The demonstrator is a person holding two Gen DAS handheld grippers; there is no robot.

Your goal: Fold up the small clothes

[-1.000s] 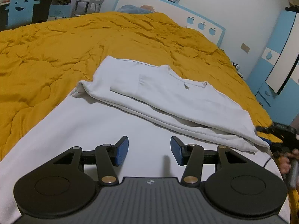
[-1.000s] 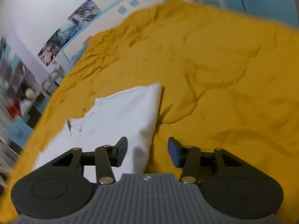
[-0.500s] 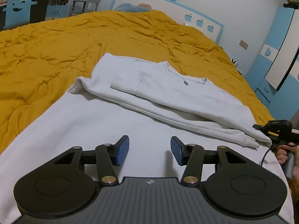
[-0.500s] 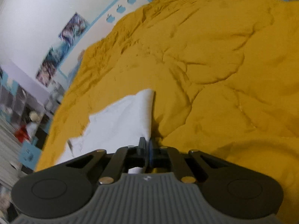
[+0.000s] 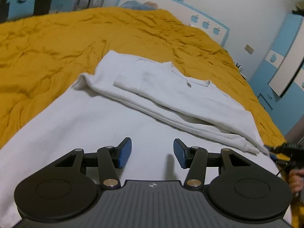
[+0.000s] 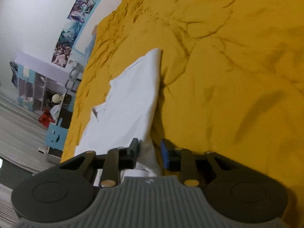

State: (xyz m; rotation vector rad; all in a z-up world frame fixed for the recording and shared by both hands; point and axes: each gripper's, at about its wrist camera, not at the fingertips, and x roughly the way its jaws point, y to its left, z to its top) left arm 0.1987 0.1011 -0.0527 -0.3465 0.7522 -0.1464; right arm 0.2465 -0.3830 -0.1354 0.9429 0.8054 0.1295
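Note:
A white shirt (image 5: 171, 95) lies on the yellow bedspread (image 5: 47, 57), its upper part folded down over the flat lower part. My left gripper (image 5: 152, 152) hovers open over the flat lower part with nothing between its blue pads (image 5: 124, 153). In the left wrist view, my right gripper (image 5: 283, 149) sits at the shirt's right corner, which is drawn to a point towards it. In its own view, the right gripper (image 6: 150, 150) has a bunched edge of the shirt (image 6: 133, 98) between its jaws, which stand slightly apart and are opening.
The yellow bedspread (image 6: 228, 76) stretches wide to the right of the shirt. A blue-trimmed headboard (image 5: 209, 24) and a blue wardrobe (image 5: 281, 66) stand behind the bed. A person's hand (image 5: 296, 178) holds the right gripper at the bed's edge.
My right gripper closed fully on the shirt's edge, then its jaws parted a little with cloth still between them, and it rolled. My left gripper stayed still and open.

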